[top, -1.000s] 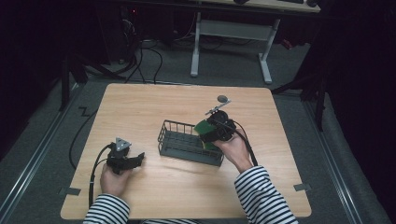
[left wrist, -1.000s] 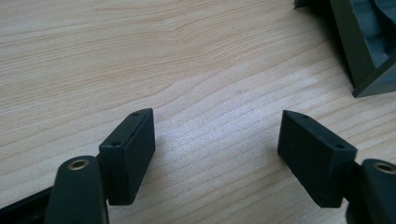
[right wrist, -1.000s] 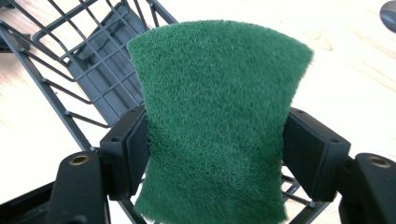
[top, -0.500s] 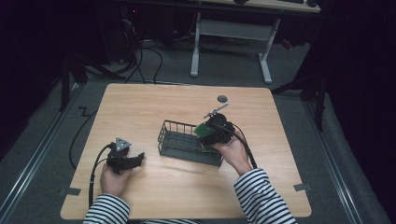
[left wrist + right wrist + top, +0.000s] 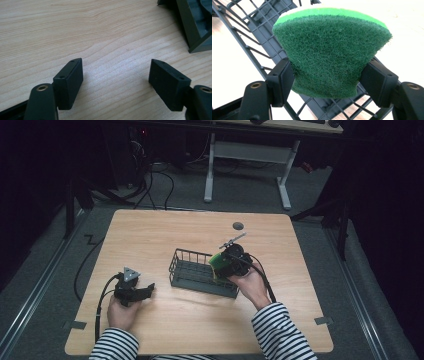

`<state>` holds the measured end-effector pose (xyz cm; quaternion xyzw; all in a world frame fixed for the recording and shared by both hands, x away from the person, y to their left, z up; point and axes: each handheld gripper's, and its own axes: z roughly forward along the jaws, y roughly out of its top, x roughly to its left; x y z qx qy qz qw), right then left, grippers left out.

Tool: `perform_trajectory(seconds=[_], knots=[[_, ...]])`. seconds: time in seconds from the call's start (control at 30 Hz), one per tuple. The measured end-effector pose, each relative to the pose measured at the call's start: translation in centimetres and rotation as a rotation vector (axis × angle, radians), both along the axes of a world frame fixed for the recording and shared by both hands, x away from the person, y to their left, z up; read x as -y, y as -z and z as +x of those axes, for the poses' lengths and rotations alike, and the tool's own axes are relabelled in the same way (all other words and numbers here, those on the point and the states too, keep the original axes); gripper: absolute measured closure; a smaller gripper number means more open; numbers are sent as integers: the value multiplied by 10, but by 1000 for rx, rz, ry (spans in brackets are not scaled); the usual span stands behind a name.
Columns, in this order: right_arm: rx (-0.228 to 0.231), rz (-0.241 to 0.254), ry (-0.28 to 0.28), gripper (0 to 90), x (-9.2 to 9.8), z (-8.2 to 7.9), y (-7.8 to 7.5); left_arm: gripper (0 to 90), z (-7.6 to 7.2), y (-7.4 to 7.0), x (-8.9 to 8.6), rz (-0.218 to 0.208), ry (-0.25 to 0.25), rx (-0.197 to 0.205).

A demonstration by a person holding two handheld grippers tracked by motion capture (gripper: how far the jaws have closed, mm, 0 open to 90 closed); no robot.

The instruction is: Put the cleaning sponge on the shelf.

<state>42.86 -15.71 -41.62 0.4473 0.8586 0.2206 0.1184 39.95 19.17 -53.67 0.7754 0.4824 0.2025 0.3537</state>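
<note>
Since the earlier frame the right gripper (image 5: 223,261) has tipped the green scouring sponge (image 5: 217,260) slightly lower over the wire basket (image 5: 192,270). High view: wooden table (image 5: 165,230), dim room, desk frame at twelve o'clock. Left gripper (image 5: 116,75) view: jaws apart over bare wood. Right gripper view: the pads (image 5: 283,80) pinch the sponge at nine and three o'clock.

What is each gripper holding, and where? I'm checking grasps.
Right gripper pinches the green sponge by its near end, above the basket; left gripper holds nothing.

A light wooden table (image 5: 165,227) carries a dark wire basket (image 5: 192,270); a small grey disc (image 5: 238,226) sits in its top.
</note>
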Motion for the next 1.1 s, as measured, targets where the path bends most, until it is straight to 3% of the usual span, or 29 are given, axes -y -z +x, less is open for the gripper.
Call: perform_trajectory(seconds=[0.33, 0.53, 0.73, 0.97, 1.1], knots=[[-15, -8, -6, 300, 2, -3, -2, 282, 0, 0, 1, 6, -1, 1], [-21, 10, -1, 247, -1, -1, 1, 281, 0, 0, 1, 5, 0, 1], [27, 28, 13, 211, 2, -4, -2, 282, 0, 0, 1, 9, -1, 2], [32, 111, 5, 200, 14, -8, -4, 282, 0, 0, 1, 10, -1, 2], [45, 125, 24, 219, 18, -8, -1, 283, 0, 0, 1, 10, -1, 1]])
